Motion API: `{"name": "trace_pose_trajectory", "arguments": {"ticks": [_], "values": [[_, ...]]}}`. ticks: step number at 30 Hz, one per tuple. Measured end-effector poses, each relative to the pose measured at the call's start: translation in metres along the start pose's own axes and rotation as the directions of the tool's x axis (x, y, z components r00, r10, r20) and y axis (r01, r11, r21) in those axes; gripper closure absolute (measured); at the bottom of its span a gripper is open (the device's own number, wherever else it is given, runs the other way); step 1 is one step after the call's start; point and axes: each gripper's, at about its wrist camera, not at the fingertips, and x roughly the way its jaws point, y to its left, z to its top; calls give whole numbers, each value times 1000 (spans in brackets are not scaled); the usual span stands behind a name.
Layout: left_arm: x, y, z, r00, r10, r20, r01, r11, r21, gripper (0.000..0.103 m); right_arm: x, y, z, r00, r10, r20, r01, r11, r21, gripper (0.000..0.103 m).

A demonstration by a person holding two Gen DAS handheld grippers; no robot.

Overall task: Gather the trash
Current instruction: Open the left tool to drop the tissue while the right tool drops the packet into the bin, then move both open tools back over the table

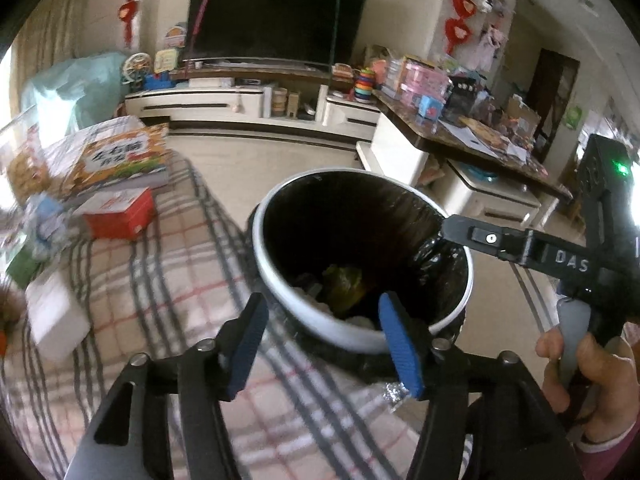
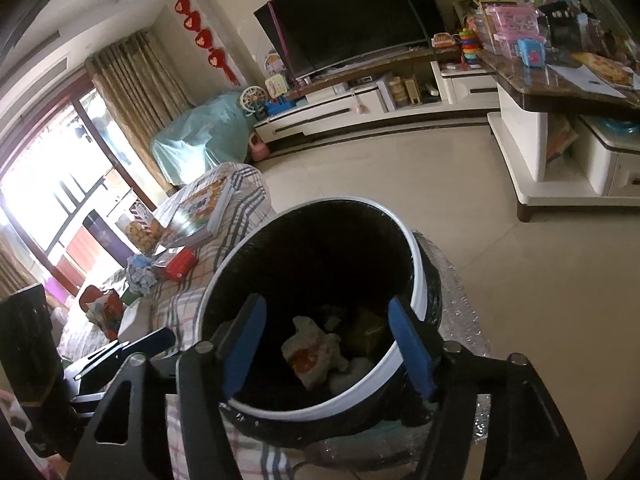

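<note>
Left wrist view shows the left gripper (image 1: 324, 344) nearest, its two blue pads (image 1: 400, 344) standing well apart with nothing between them. It hangs just above the near rim of the bin (image 1: 280, 280), a round white-rimmed bin lined with a black bag (image 1: 436, 256). At the bottom of the bin lies trash (image 1: 344, 280): something green and yellow, and some pale crumpled pieces. From the right side, one finger of the right gripper (image 1: 472, 236) reaches over the far right rim of the bin, and a hand (image 1: 592, 376) in a pink sleeve holds its handle. The bin stands beside a sofa with a plaid cover (image 1: 168, 280). On the cover lie a red box (image 1: 120, 216), a book (image 1: 120, 160) and a white box (image 1: 56, 316).

Right wrist view shows the right gripper (image 2: 328, 344) also over the bin (image 2: 412, 280). Its jaws are wide apart and hold nothing. Below them, inside the bin, I see a crumpled white wrapper with red print (image 2: 312, 352) and a greenish packet (image 2: 368, 332). The left gripper (image 2: 132, 348) is at the left, partly hidden.

Farther away is the pale floor (image 2: 400, 168), then a white TV stand (image 2: 320, 116) with a dark TV (image 2: 352, 12) on it. A table (image 2: 560, 84) at the right carries many toys and boxes. Curtains (image 2: 136, 76) and a bright window are at the far left.
</note>
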Motion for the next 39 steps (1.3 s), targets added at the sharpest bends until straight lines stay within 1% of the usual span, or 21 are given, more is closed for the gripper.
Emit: {"name": "trace_pose_trajectory", "arguments": {"ticks": [2,5,8,13,20,24,33,39], "values": [[-10,8,-10,1000,11,4,-11,1000,-24,43,-3,5,-4,1000,6,6,-6,1000,1,25],[-23,20,-25,1000,17,3,-16,998,-67,42,-7,14,-12,1000,15,14,-15,1000,-3,17],[-38,34,-40,1000,27,1,-27,993,-115,42,-11,24,-23,999,43,24,-43,999,7,14],[-65,51,-61,998,68,7,-66,983,-170,41,-10,44,-37,998,68,4,-68,998,-13,14],[-100,74,-82,993,118,28,-109,968,-227,41,-5,85,-56,995,94,-18,-96,991,-92,13],[-117,83,-92,987,154,37,-140,959,-246,37,1,111,-68,992,118,-34,-122,982,-145,10],[-153,113,-116,973,226,37,-202,926,-319,36,18,149,-87,981,170,-94,-185,964,-191,10],[-168,130,-130,963,269,29,-242,904,-352,36,31,172,-94,972,191,-133,-216,953,-211,10]]}}
